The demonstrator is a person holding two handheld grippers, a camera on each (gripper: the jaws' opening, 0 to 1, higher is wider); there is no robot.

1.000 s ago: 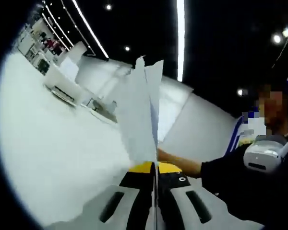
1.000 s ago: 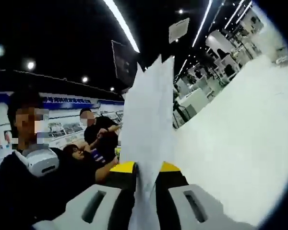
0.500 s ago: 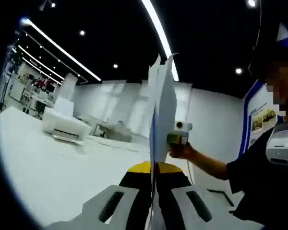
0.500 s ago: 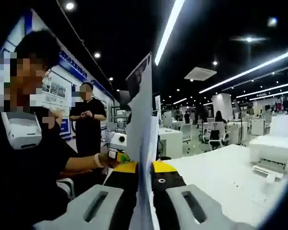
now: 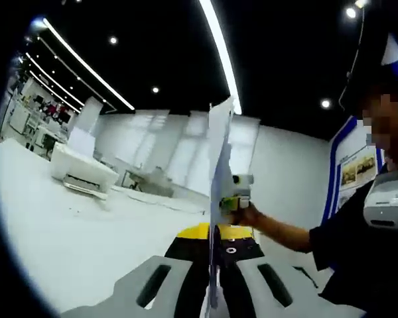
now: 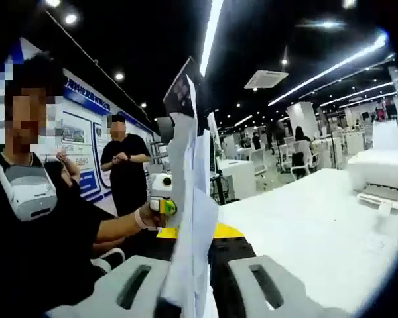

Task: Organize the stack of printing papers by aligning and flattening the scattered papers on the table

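Two grippers hold one sheaf of white printing papers on edge above the broad white table, each pinching an opposite end. In the left gripper view the black-and-yellow left gripper has its jaws closed tight on the near edge of the sheets, which rise thin and upright from between them, and the grey right gripper with a yellow-green band shows just beyond the papers, carried in the person's hand. In the right gripper view the right gripper's jaws are closed on the same papers, but here the sheets fan apart and lean to the left, the corners out of line, with the left gripper at the far end. The step in hand looks like squaring the lifted stack, and it probably goes best if both grips ease a little so the loose sheets can drop level, with the lower edge tapped flat on the table. A white printer sits far left, well apart. Pinching too hard would likely hold the misalignment.
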